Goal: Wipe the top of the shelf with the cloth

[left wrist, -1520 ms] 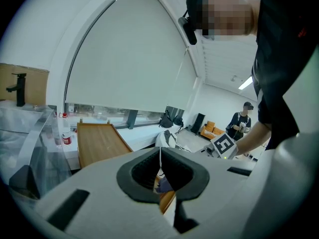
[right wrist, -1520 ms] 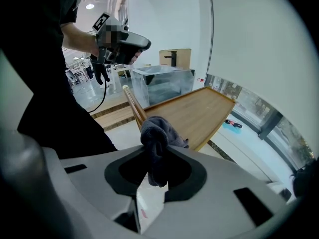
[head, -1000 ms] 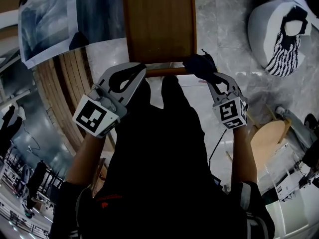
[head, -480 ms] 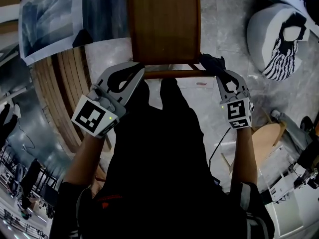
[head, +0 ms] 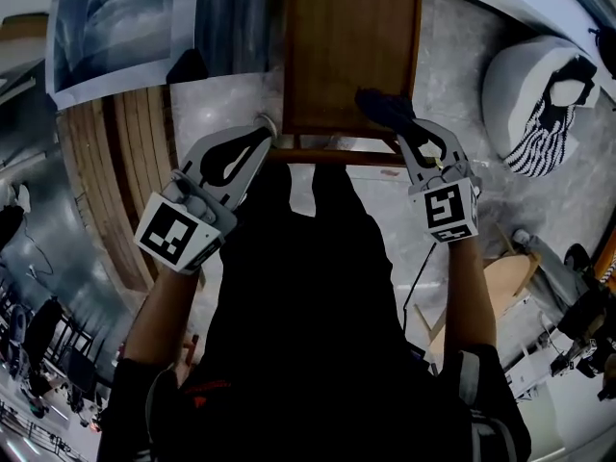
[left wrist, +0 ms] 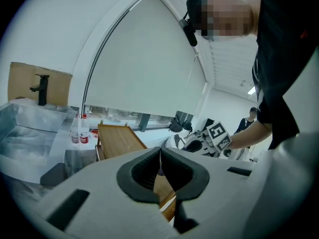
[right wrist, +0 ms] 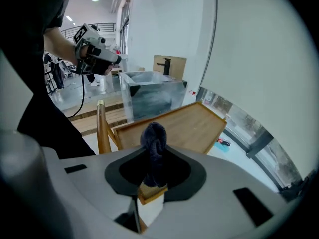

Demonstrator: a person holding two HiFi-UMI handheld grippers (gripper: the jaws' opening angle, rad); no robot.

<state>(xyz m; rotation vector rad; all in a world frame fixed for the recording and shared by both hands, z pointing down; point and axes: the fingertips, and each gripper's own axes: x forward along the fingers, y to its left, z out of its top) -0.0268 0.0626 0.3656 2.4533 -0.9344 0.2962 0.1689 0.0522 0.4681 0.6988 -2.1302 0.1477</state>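
Observation:
The shelf's brown wooden top lies straight ahead in the head view. A dark blue cloth rests on its near right corner, pinched by my right gripper. In the right gripper view the cloth sticks up bunched between the jaws, over the shelf top. My left gripper hovers at the shelf's near left corner, shut with nothing in it. In the left gripper view its pads meet at the tip, with the shelf top beyond.
A white pouf with a striped cloth sits on the floor at right. Large printed sheets and a slatted wooden surface lie left of the shelf. A glass box stands behind it. Bottles stand by the shelf.
My right gripper has carried the cloth from just off the front edge onto the shelf top's near right corner. The left gripper stays shut by the left corner.

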